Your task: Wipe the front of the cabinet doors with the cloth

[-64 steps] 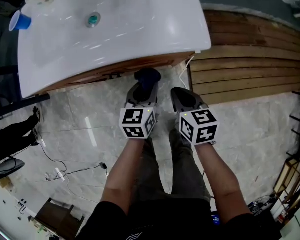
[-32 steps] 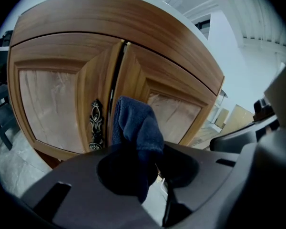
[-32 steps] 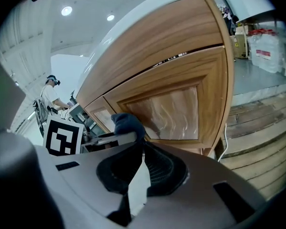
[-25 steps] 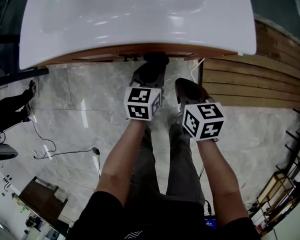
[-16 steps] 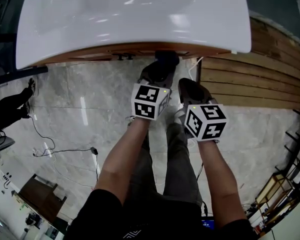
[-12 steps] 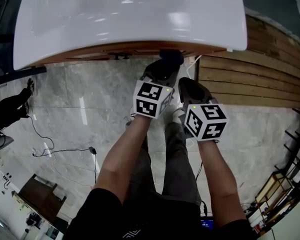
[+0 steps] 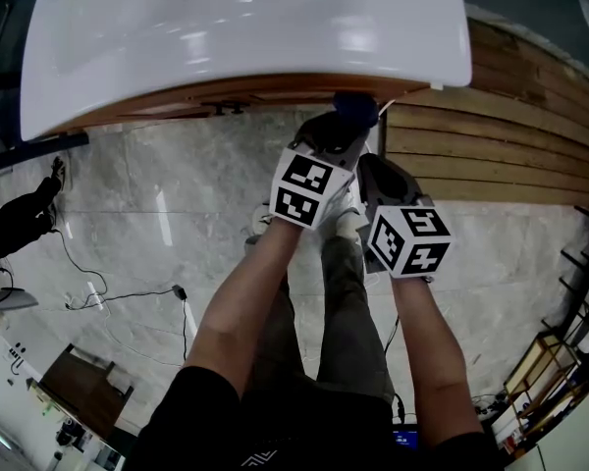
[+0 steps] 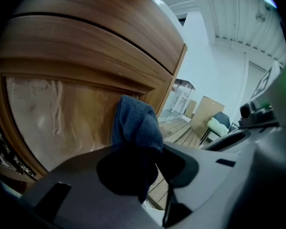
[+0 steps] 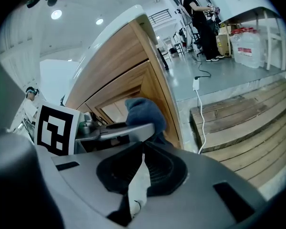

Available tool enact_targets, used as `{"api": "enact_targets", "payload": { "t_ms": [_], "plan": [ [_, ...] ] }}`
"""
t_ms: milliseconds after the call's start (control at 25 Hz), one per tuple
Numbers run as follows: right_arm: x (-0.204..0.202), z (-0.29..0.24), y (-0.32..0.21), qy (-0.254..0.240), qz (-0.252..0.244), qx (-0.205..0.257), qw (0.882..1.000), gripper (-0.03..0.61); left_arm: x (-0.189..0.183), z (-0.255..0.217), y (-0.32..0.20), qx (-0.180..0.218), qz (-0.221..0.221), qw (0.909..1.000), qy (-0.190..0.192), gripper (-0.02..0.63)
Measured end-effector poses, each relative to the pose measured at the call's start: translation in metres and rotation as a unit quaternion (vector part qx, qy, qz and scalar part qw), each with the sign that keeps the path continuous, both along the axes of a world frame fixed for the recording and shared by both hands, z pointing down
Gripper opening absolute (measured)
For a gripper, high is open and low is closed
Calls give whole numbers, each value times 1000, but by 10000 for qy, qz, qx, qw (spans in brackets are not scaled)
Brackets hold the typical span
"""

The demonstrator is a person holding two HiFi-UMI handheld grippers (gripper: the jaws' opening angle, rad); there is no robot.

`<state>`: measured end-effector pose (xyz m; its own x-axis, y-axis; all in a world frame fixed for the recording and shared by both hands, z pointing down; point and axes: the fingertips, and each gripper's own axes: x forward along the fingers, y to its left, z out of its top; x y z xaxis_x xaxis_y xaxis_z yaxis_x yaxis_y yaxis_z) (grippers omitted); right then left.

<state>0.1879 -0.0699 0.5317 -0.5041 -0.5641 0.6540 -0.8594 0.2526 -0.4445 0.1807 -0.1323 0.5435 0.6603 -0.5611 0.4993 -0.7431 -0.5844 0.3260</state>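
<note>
My left gripper [image 7: 342,128] is shut on a dark blue cloth [image 7: 356,107], just under the white basin's front rim. The left gripper view shows that cloth [image 8: 136,122] bunched in the jaws and pressed against the wooden cabinet door [image 8: 62,109], close to the door's right edge. My right gripper [image 7: 371,167] hovers beside it, a little lower and to the right, shut with nothing in it. From the right gripper view, the cloth [image 9: 145,112] and the left gripper [image 9: 115,130] sit against the cabinet front [image 9: 128,78].
The white basin top [image 7: 245,27] overhangs the cabinet. A raised wooden plank platform [image 7: 510,135] adjoins the cabinet on the right, with a white cable [image 9: 199,111] hanging by it. A person [image 9: 198,18] and water jugs [image 9: 248,44] are far behind. Cables [image 7: 128,297] lie on the marble floor.
The left gripper and its cloth have slid rightward along the cabinet front, toward the right corner. The right gripper has kept its place beside it.
</note>
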Motion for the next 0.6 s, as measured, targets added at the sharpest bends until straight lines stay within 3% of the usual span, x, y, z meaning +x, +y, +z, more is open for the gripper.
{"api": "enact_targets", "payload": {
  "t_ms": [280,600],
  "plan": [
    [-15,0,4,-1,-49,-9,10000,41,-52,6,11,25,-481,9988,-132,104],
    [-60,3,9,-44,-300,-33,9995,41,-131,16,19,-35,-1132,9929,-351,104]
  ]
}}
